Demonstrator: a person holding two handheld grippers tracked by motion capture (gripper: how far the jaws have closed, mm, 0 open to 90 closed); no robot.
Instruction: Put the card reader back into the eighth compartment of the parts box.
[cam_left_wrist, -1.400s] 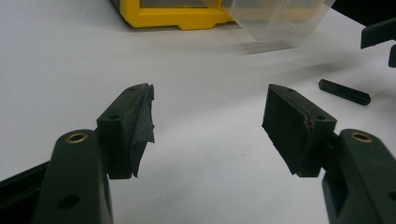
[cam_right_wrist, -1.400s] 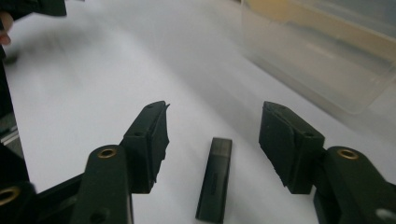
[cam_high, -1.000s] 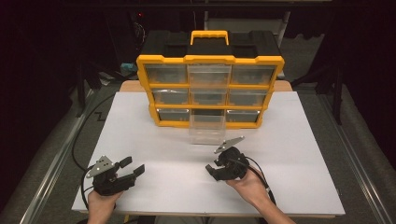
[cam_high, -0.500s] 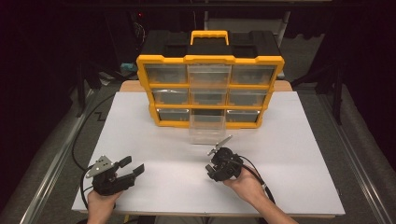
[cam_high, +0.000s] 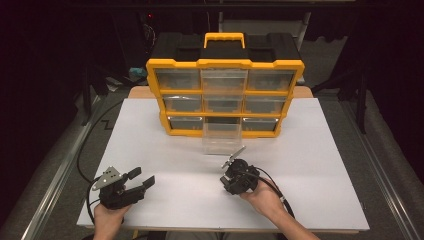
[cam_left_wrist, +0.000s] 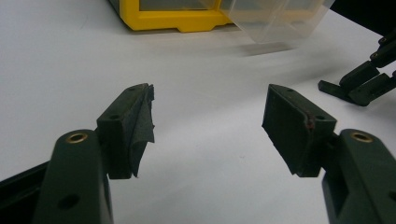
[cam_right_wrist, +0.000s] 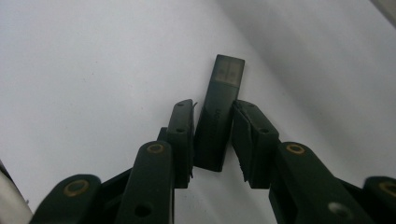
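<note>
A: Our right claw is clamped on a small dark stick, a USB drive by the look of it. Its jaws have just been closing, and in the right gripper view both pads press its long sides, with the far end poking out past the tips.

B: And where is it in the scene?

A: Low over the white desk, near and slightly right of centre, just in front of the clear drawer that stands pulled out of the bottom row of the yellow organizer. In the high view the right claw sits just near of that drawer.

B: The left claw?

A: Released, jaws wide apart, nothing between them, resting near the left corner of the desk.

B: What worries us from here?

A: The grip is on the near half of the drive only. We judge it could pivot between the pads if we swing the hand quickly, or slip out if the far end knocks the drawer's front wall on the way in.

B: Anything else?

A: The drawer is pulled far out; a nudge on its lip could tip or shift it. We'd lift clear of the rim before lowering.
</note>
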